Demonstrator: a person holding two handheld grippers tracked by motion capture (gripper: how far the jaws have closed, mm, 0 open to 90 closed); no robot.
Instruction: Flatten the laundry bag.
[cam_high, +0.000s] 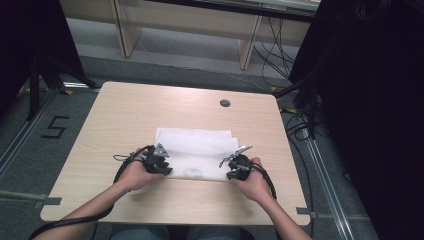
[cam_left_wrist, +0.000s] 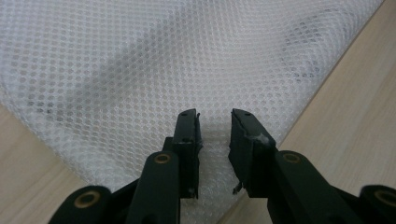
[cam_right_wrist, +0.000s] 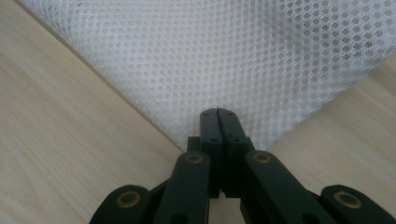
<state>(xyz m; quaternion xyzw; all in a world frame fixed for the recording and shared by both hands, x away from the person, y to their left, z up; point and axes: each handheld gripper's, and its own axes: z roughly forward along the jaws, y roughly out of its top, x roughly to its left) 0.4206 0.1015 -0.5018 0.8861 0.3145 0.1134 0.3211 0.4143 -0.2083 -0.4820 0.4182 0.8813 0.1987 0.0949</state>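
Note:
A white mesh cloth (cam_high: 197, 150) lies folded flat on the wooden table (cam_high: 150, 110), near its front edge. My left gripper (cam_high: 162, 169) rests at the cloth's near left corner. In the left gripper view its jaws (cam_left_wrist: 214, 114) stand apart over the mesh (cam_left_wrist: 140, 60), with the weave showing in the gap between them. My right gripper (cam_high: 232, 172) is at the near right corner. In the right gripper view its jaws (cam_right_wrist: 217, 112) are pressed together on the tip of the mesh corner (cam_right_wrist: 224, 51), which runs in between them.
A round cable hole (cam_high: 225, 103) sits in the table's far side. Bare wood lies left, right and behind the cloth. Dark stands and cables (cam_high: 300, 120) crowd the floor at right, and a light wooden desk frame (cam_high: 125, 30) stands beyond the table.

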